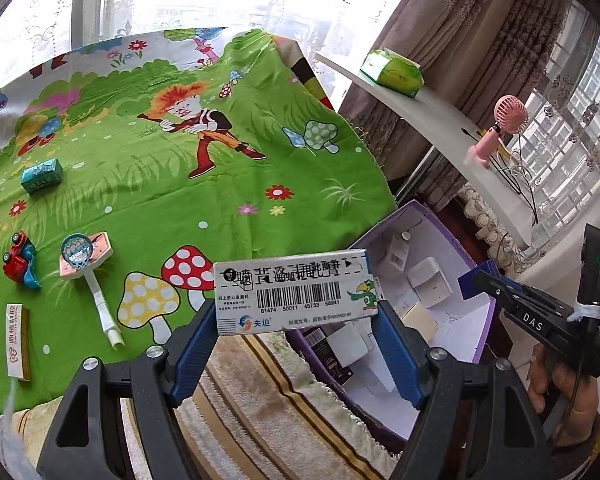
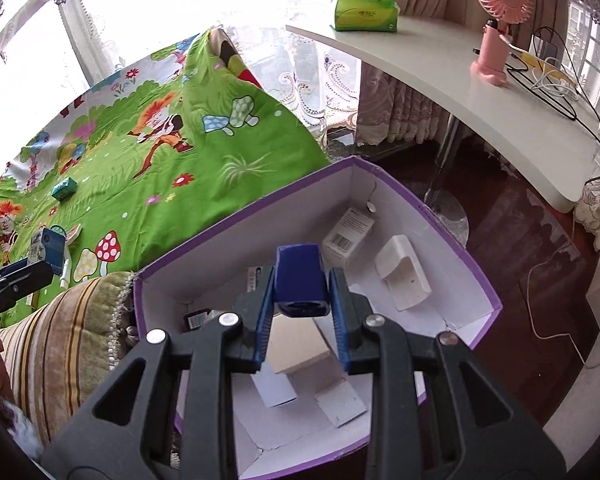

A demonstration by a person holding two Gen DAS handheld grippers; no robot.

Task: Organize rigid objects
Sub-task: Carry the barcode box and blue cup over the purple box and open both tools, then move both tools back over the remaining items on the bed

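My left gripper [image 1: 296,312] is shut on a white medicine box [image 1: 294,294] with a barcode, held above the edge of the bed next to the purple cardboard box [image 1: 482,320]. My right gripper [image 2: 300,300] is shut on a dark blue block [image 2: 299,276] and holds it over the inside of the purple box [image 2: 452,236], which holds several white and beige small boxes. The right gripper also shows at the right of the left wrist view [image 1: 474,276]. On the green cartoon sheet [image 1: 220,200] lie a teal box [image 1: 42,176], a red toy car [image 1: 18,260], a small paddle toy [image 1: 86,258] and a white-gold box [image 1: 19,340].
A striped cushion [image 2: 60,344] lies between the bed and the purple box. A white curved desk [image 2: 480,108] at the right carries a green tissue pack [image 2: 364,12], a pink fan [image 2: 498,20] and cables. Dark wood floor lies beyond the box.
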